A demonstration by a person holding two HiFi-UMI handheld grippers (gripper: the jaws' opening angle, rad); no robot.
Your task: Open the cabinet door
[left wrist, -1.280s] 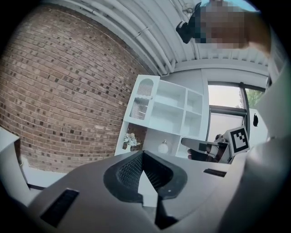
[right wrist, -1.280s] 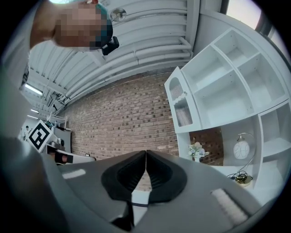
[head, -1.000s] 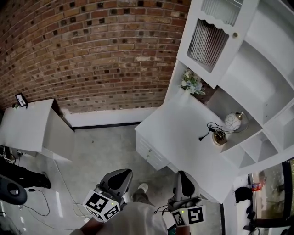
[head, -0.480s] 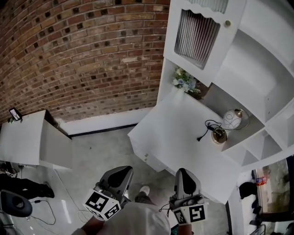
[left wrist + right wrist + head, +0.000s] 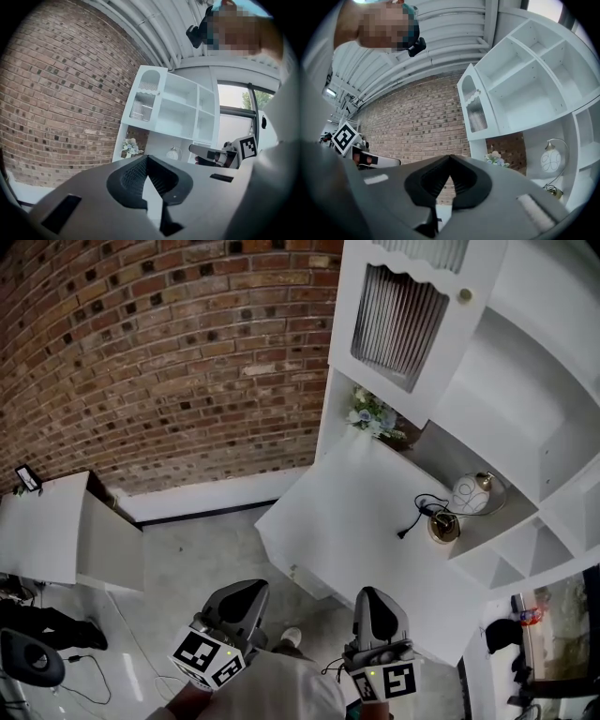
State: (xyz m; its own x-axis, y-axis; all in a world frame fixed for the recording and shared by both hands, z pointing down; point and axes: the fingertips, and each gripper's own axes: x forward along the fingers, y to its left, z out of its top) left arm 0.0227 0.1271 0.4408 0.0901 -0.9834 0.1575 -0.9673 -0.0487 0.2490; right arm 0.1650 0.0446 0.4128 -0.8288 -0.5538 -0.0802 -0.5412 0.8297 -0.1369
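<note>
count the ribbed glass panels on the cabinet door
2. The larger panel fills the lower part of the cabinet door, just above the flowers. The smaller arched panel sits above it near the door's top. None seems hidden.

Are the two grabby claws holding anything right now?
Nothing is held. The left gripper and right gripper are both shut and empty, far from the white ribbed-glass cabinet door.

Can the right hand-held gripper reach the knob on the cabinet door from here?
Probably not yet. The right hand-held gripper is shut and close to the person, while the door knob sits high across the desk top. Nothing seems to block the way.
</note>
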